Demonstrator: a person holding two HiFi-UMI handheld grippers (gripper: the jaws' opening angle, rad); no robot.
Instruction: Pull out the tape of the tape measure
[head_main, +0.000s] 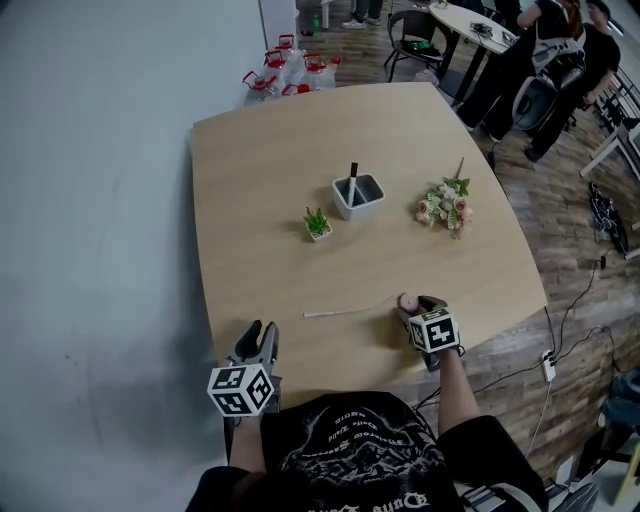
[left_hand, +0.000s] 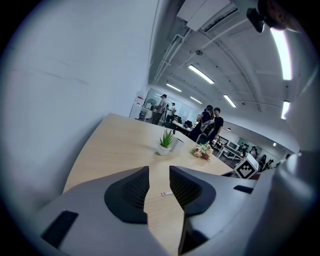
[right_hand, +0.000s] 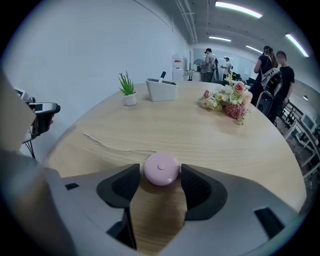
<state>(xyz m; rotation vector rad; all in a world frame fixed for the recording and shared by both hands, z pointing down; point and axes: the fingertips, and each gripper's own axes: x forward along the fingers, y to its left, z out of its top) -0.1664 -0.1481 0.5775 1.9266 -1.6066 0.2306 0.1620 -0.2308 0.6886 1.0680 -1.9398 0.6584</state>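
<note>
Two grippers are in my hands over the near edge of the table (head_main: 250, 180). My right gripper (right_hand: 160, 176) points steeply down at the tape measure (right_hand: 161, 169), a round pink case lying flat on the wood, right between my fingertips. The jaws stand wide and released around it. The pads sit very close on both sides and look just clear of the case, though the gap is too thin for me to be sure. From the case the tape (head_main: 345, 311) runs out to my left across the table in a thin pale line, lying flat, its free end short of my other hand. My left gripper (left_hand: 159, 181) hangs at the table's near left corner, jaws partly apart with nothing in them. Through the gap I see bare wood and the tape's end tab (left_hand: 166, 193) further on. Farther up the table stand a small plant (head_main: 317, 223), a white pot (head_main: 358, 196) with a dark stick (head_main: 352, 177) in it, and a bunch of flowers (head_main: 445, 208), all well apart from my grippers.
</note>
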